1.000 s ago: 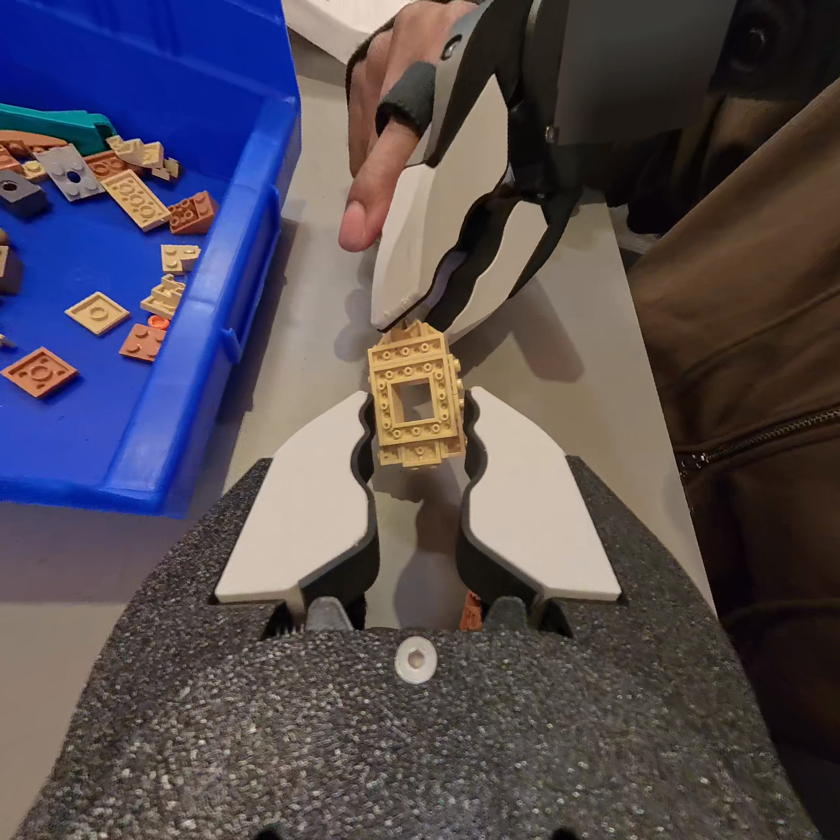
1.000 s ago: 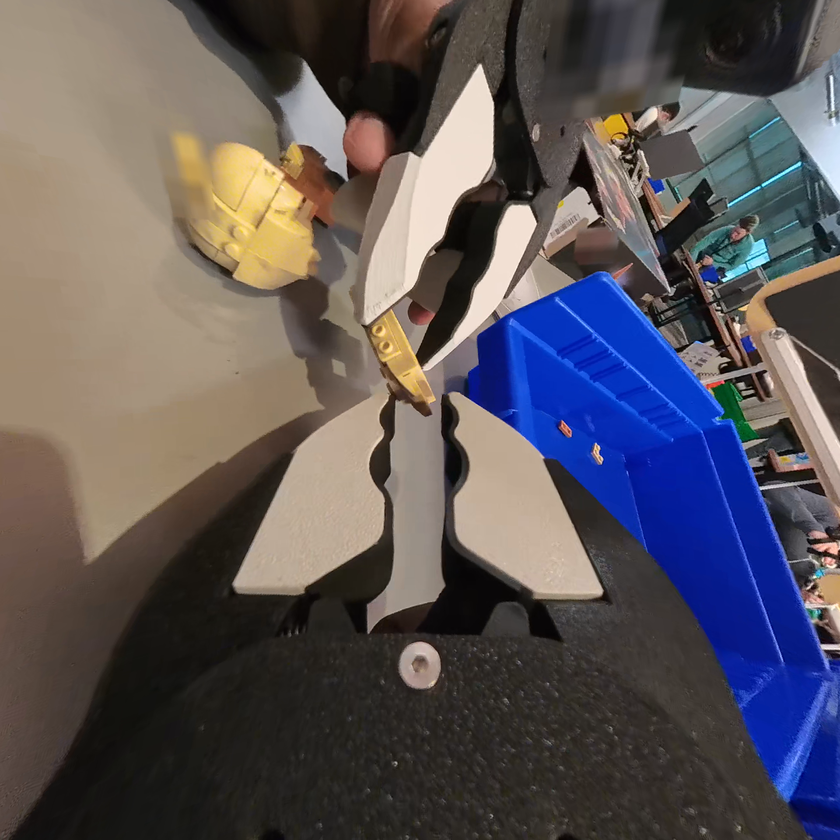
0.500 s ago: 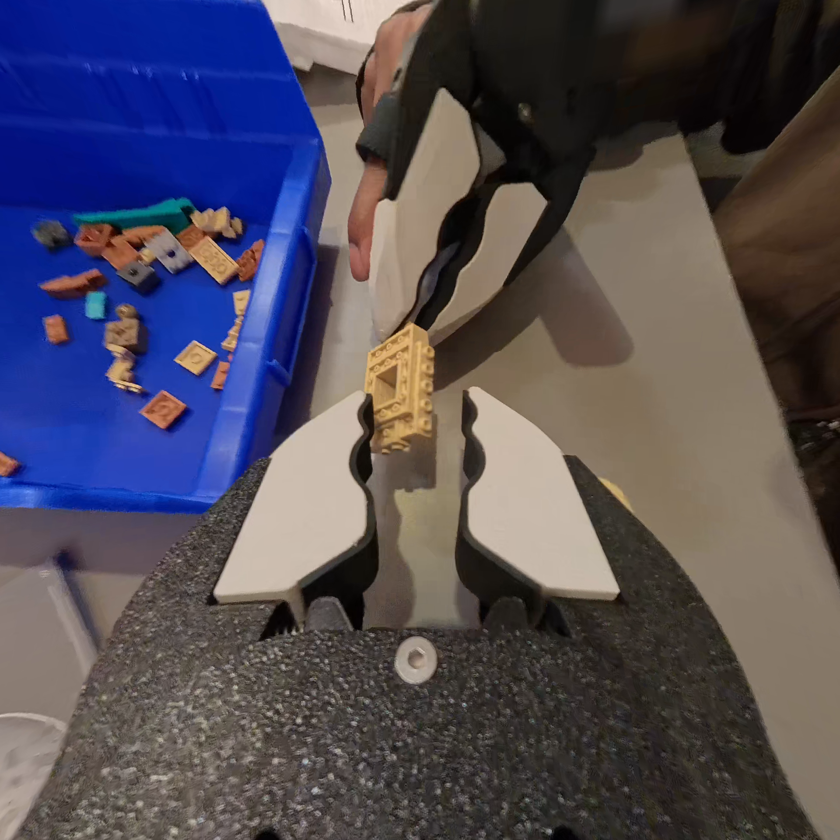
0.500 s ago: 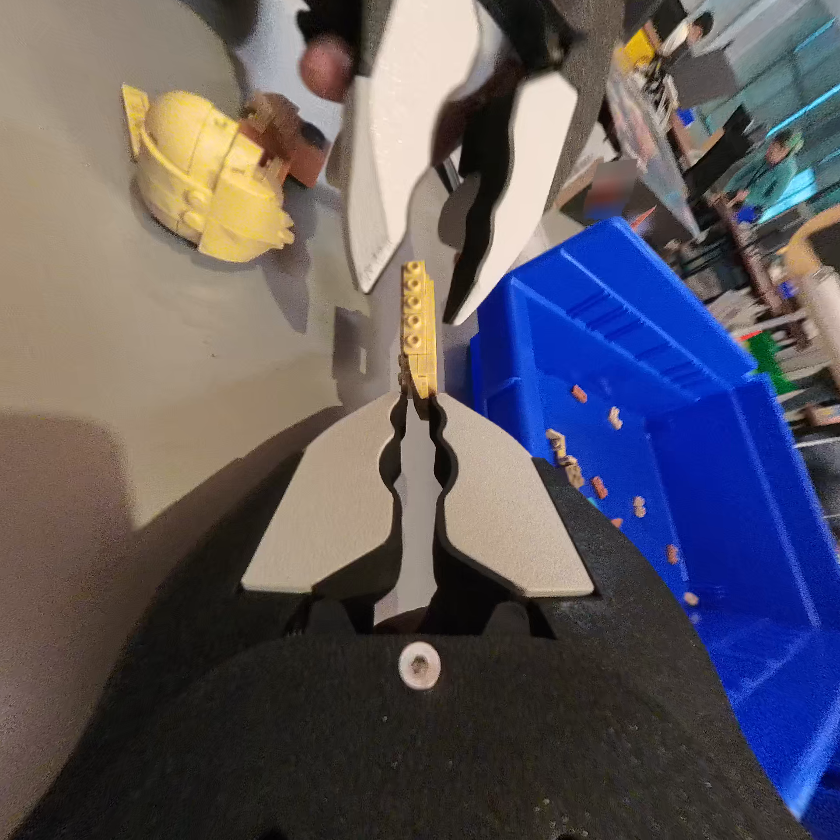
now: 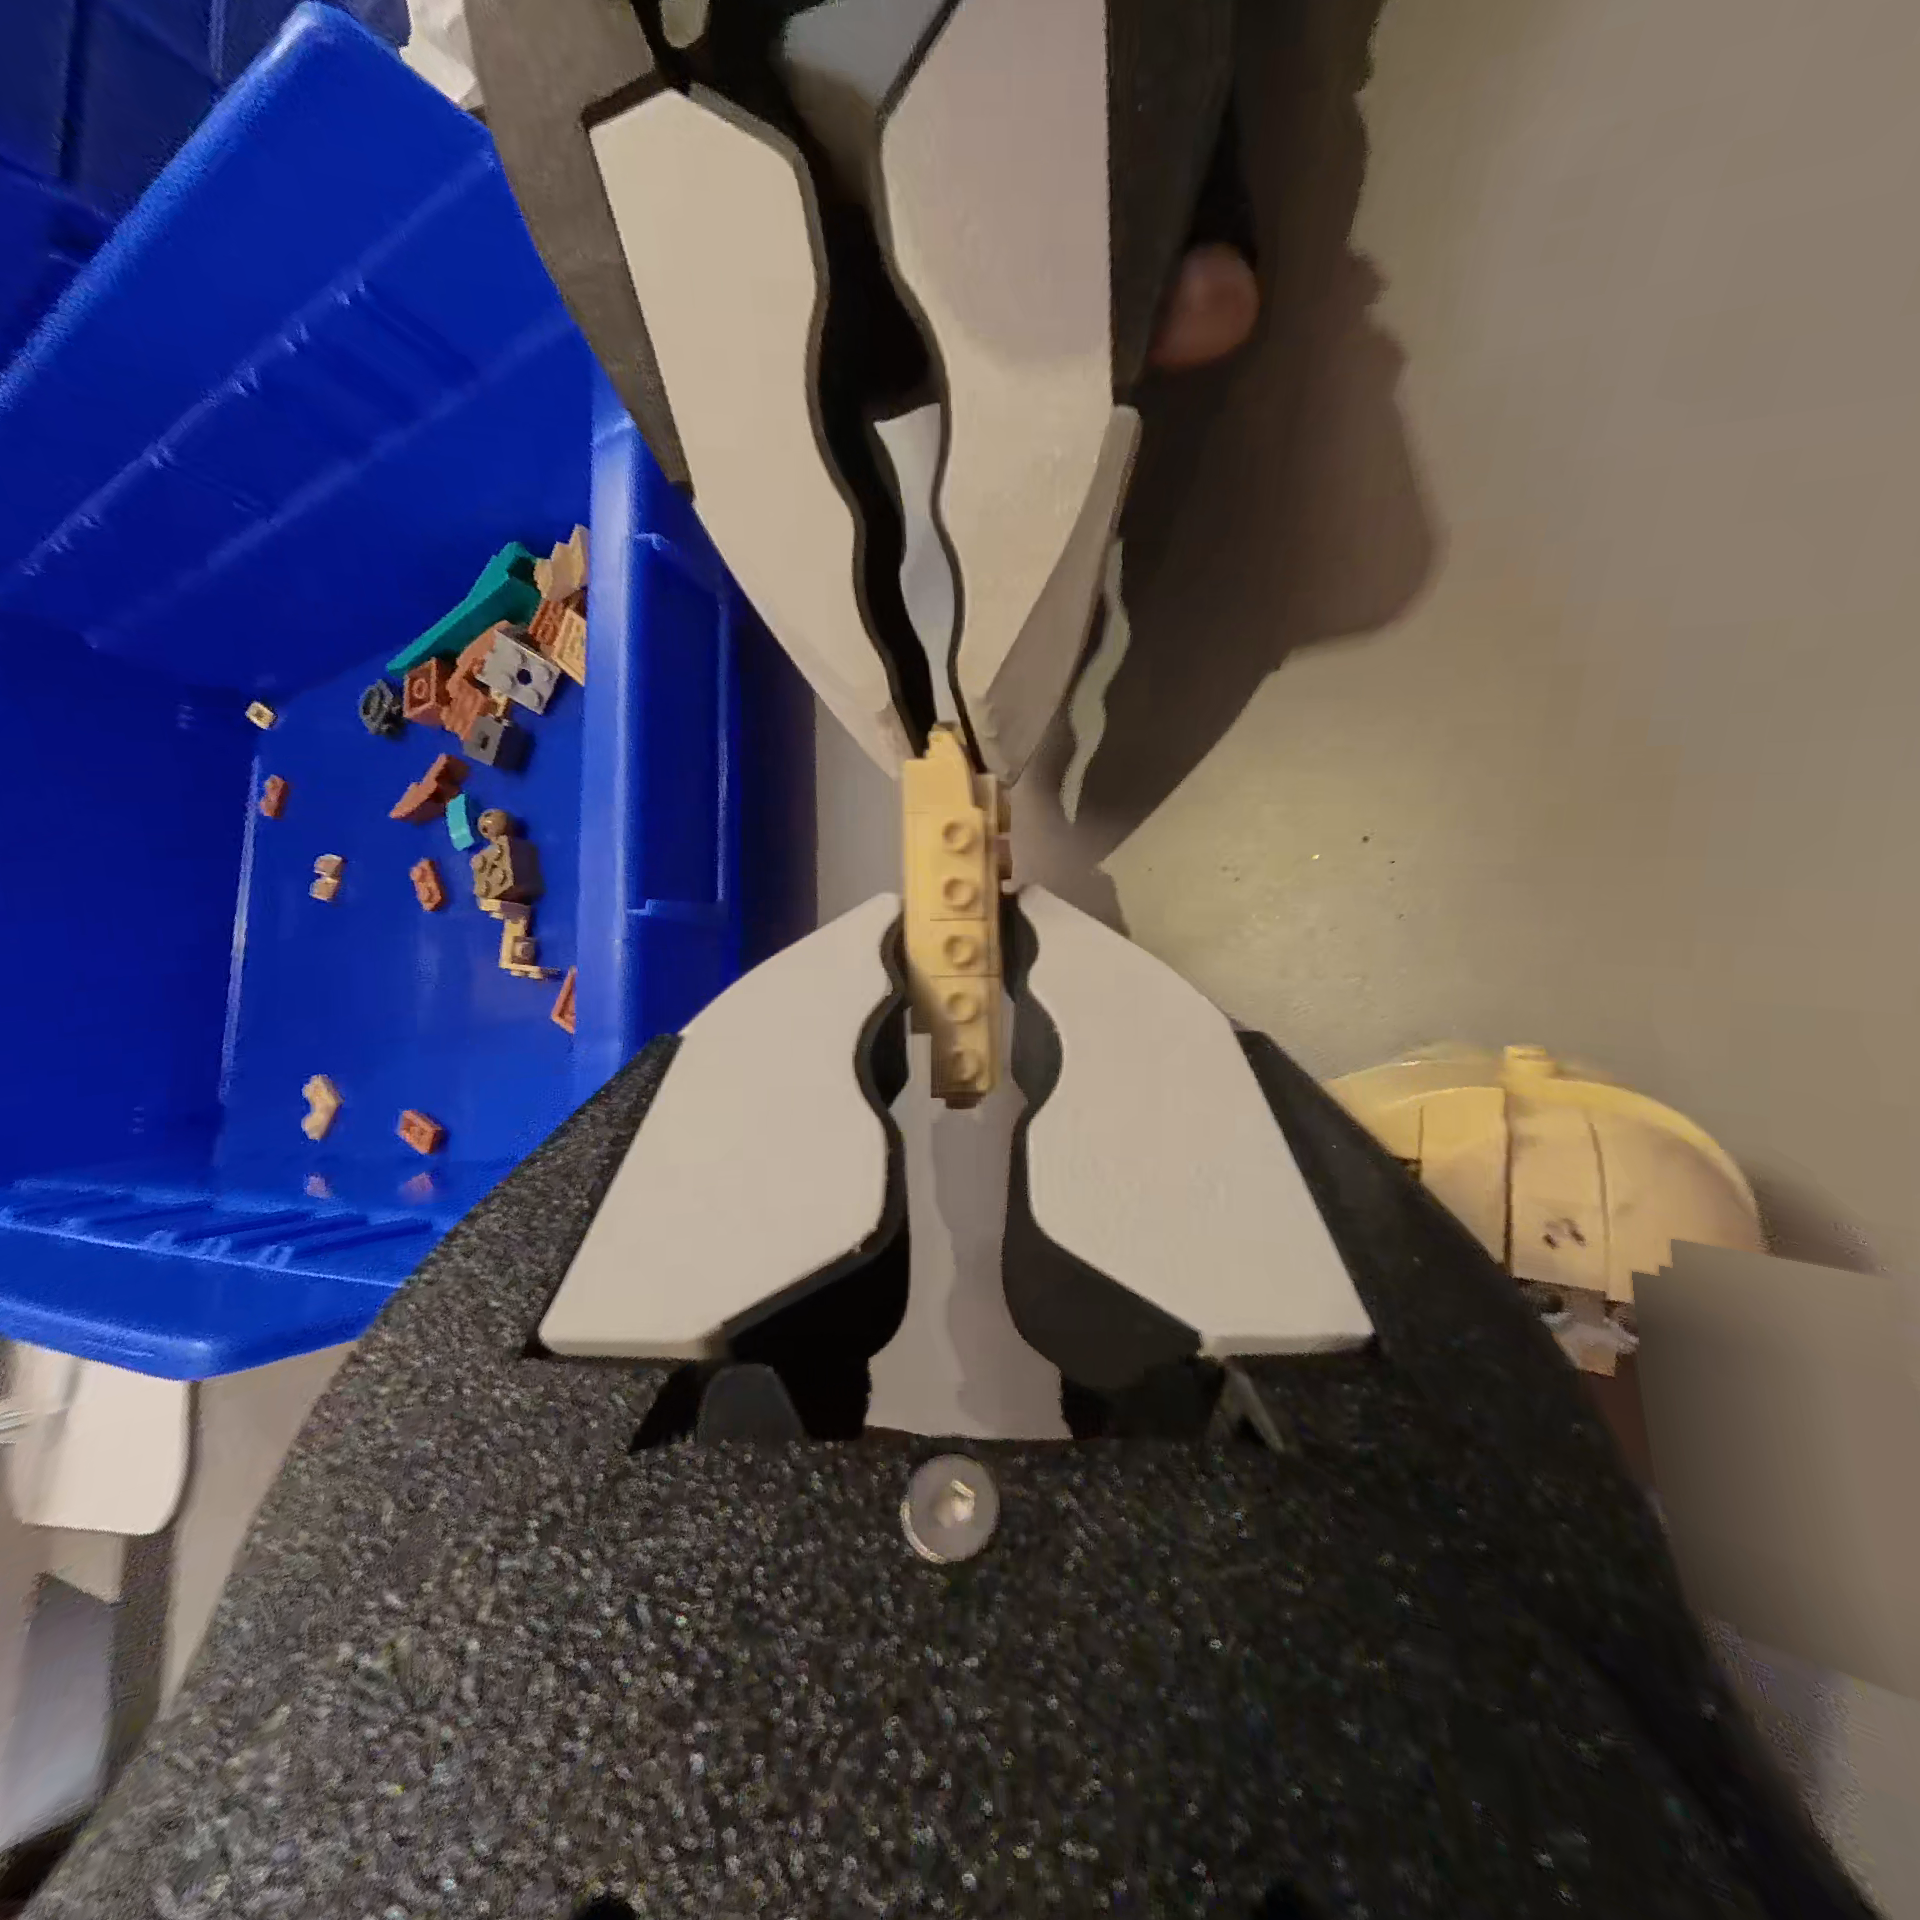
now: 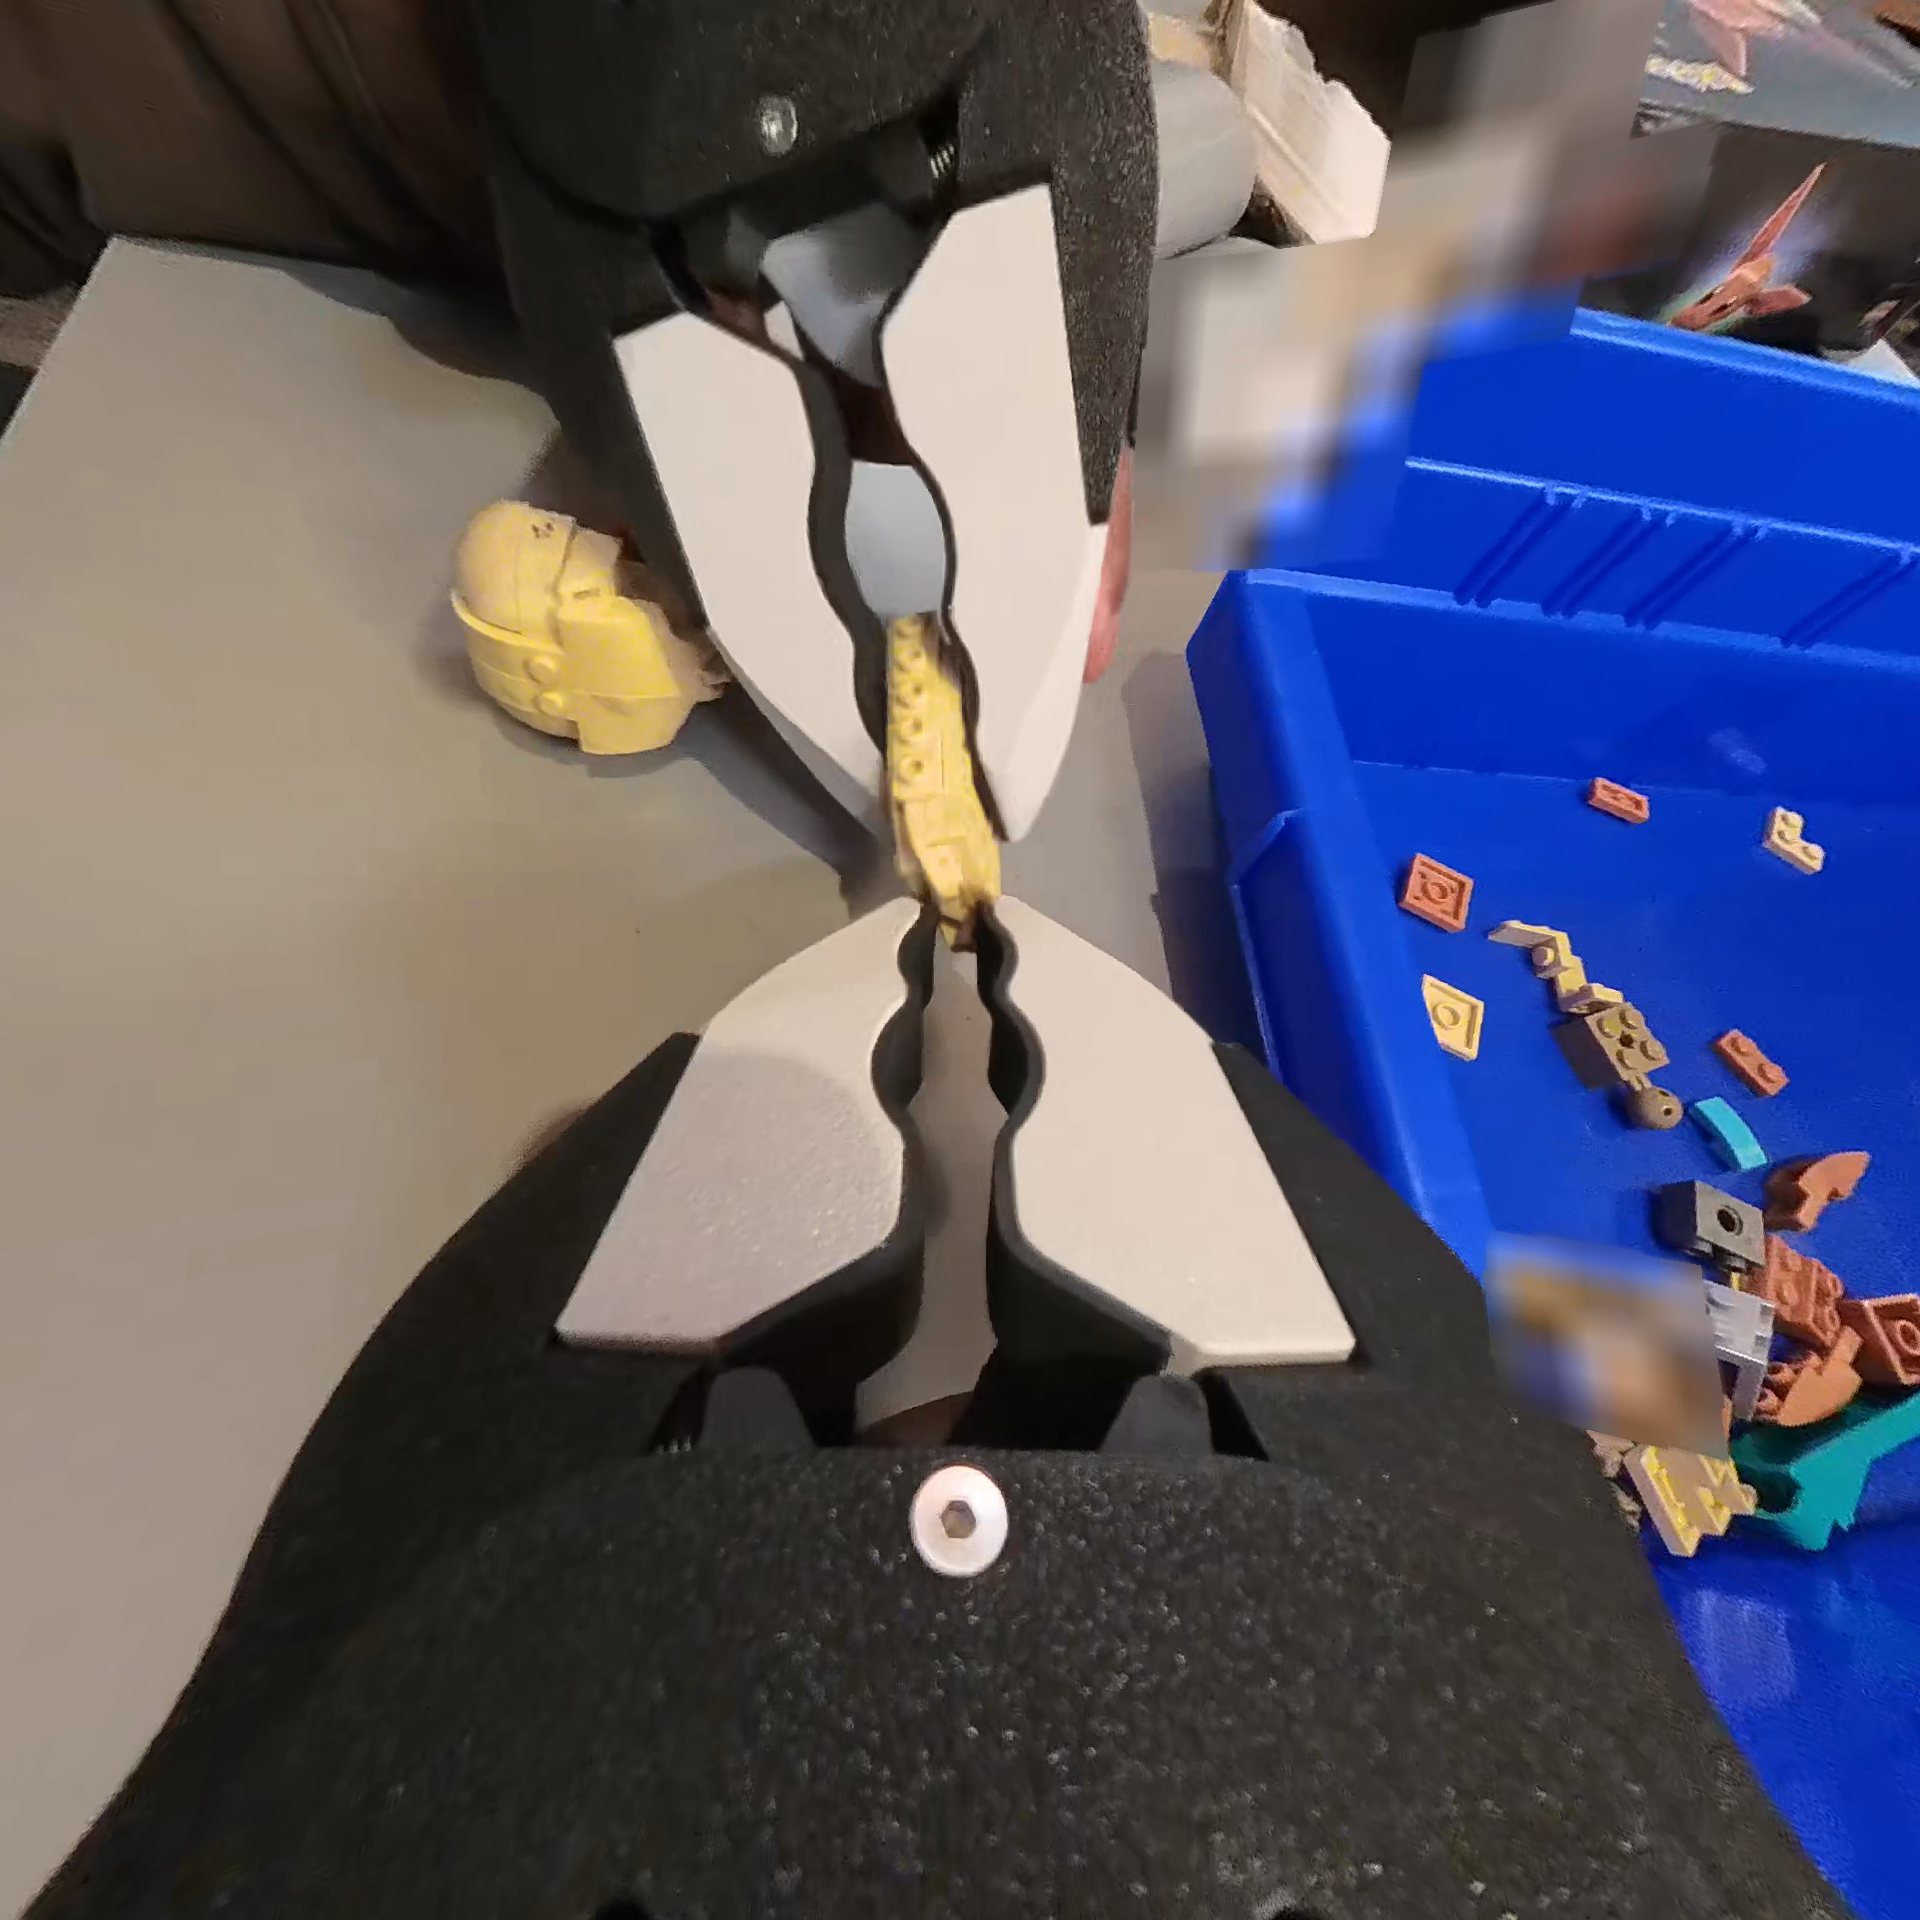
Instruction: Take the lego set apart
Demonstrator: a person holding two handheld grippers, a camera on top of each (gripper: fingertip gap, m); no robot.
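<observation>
A tan brick frame [image 5: 954, 852] hangs edge-on above the grey table [image 5: 1558, 623], held between both grippers. My left gripper [image 5: 961, 914] is shut on its lower part, with the pads against its two flat faces. My right gripper [image 5: 940, 748] comes from the opposite side and pinches the frame's far end with its fingertips. In the right wrist view my right gripper [image 6: 954, 920] is shut on the near tip of the frame [image 6: 935, 790]. There the left gripper [image 6: 935, 821] clamps the rest of it from above.
A blue bin [image 5: 665, 727] with several loose small bricks stands beside the grippers and also shows in the right wrist view [image 6: 1299, 831]. A yellow domed brick model [image 6: 551, 634] lies on the table behind the left gripper, also in the left wrist view [image 5: 1538, 1153]. The grippers are tip to tip, or close to it.
The right gripper closed on the frame's end. The frame turned from face-on to edge-on between the left fingers. The left fingers then closed from wide apart onto its flat faces.
</observation>
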